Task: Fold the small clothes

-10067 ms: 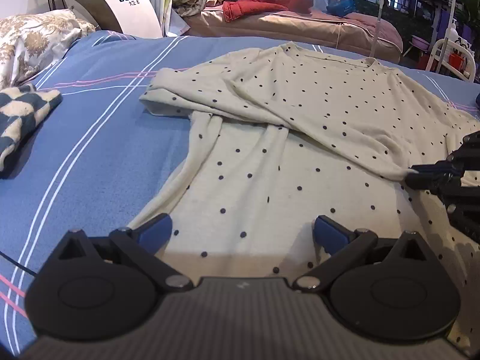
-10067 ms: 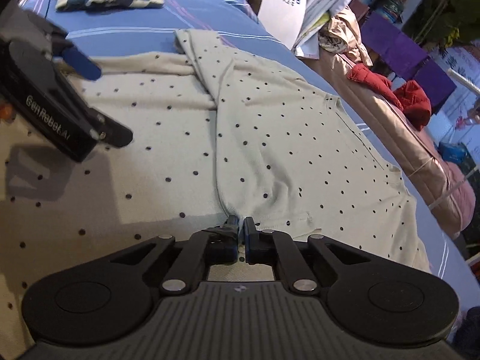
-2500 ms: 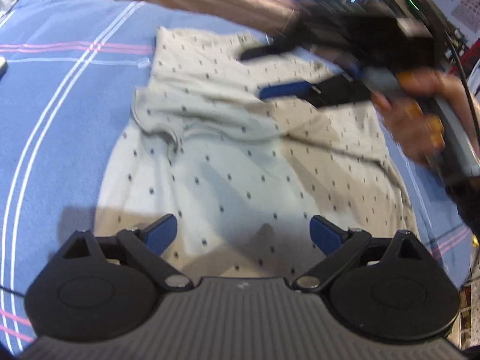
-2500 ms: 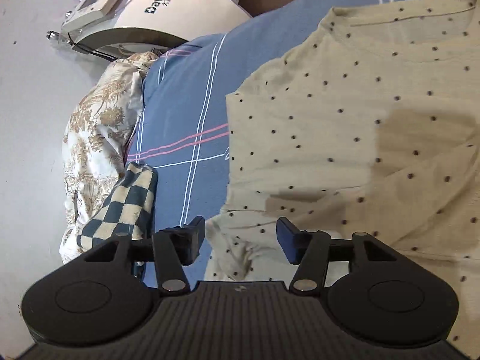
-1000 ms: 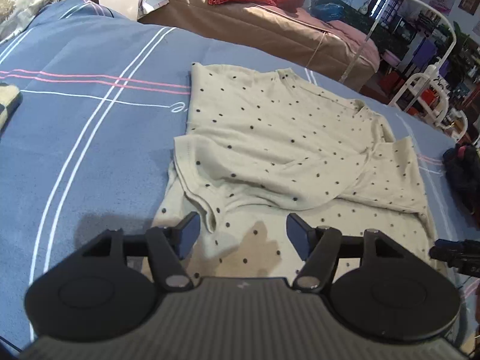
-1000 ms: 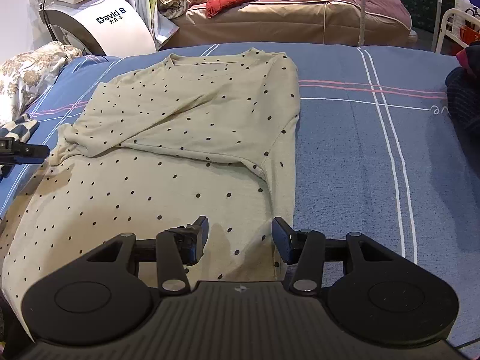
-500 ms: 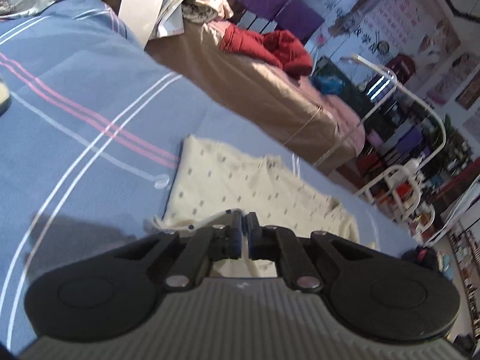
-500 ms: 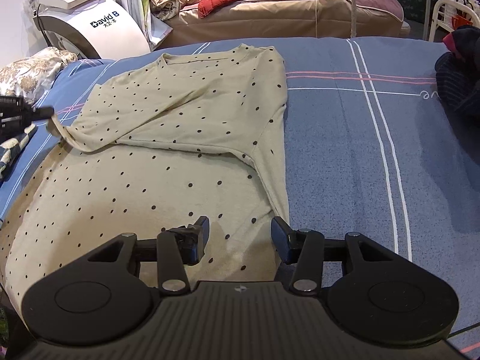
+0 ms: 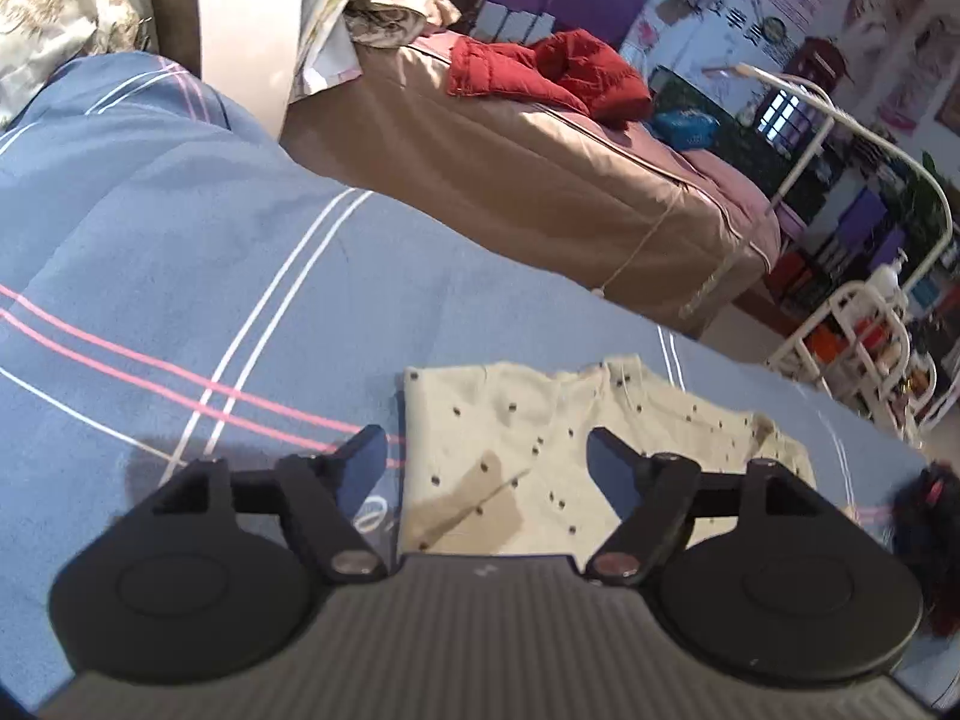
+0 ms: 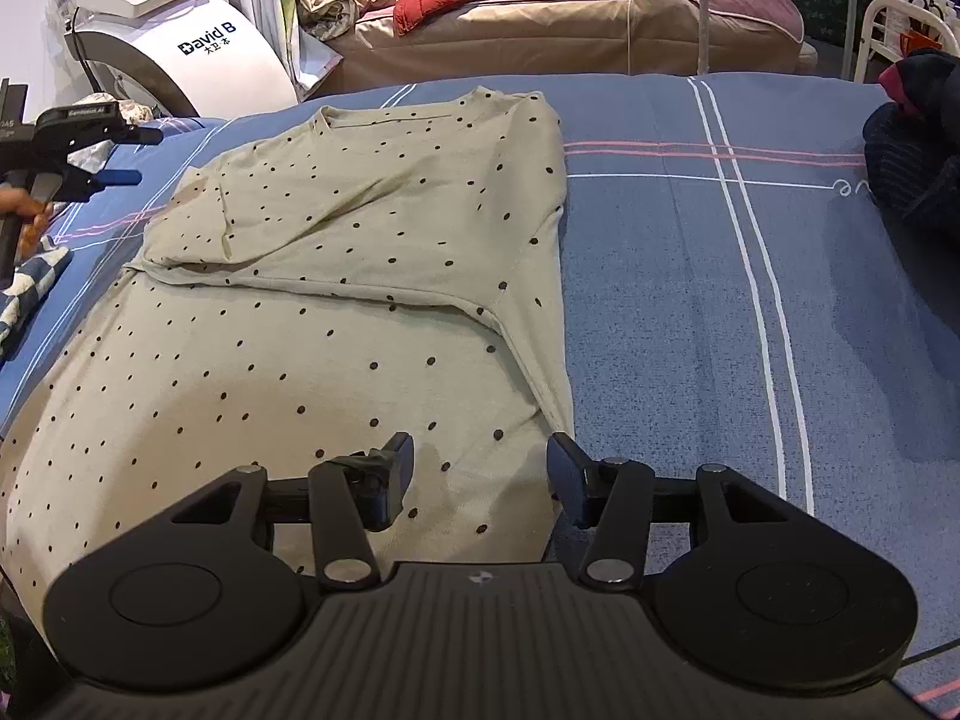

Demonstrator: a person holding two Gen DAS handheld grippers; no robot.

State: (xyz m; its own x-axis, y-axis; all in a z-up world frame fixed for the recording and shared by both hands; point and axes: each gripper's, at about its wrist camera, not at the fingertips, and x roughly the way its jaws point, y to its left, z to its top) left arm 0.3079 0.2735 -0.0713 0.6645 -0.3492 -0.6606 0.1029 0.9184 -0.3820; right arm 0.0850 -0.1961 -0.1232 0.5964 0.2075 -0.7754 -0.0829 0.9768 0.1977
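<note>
A cream shirt with dark dots (image 10: pixel 360 276) lies flat on the blue striped bed sheet (image 10: pixel 750 300), both sleeves folded in across its chest. My right gripper (image 10: pixel 480 474) is open and empty, just above the shirt's lower right hem. My left gripper (image 9: pixel 486 462) is open and empty, above the shirt's upper left shoulder (image 9: pixel 510 420). It also shows in the right wrist view (image 10: pixel 120 156), held above the sheet left of the shirt, jaws apart.
A checked cloth (image 10: pixel 24 294) lies at the left bed edge. Dark clothes (image 10: pixel 918 156) sit at the right. A white machine (image 10: pixel 180 48) and a brown bed with red clothes (image 10: pixel 540 6) stand behind. A white rack (image 9: pixel 864 348) is at the far right.
My left gripper was shut on the left sleeve half a second ago; it has let go and opened, and the sleeve now lies folded on the shirt. My right gripper stayed open.
</note>
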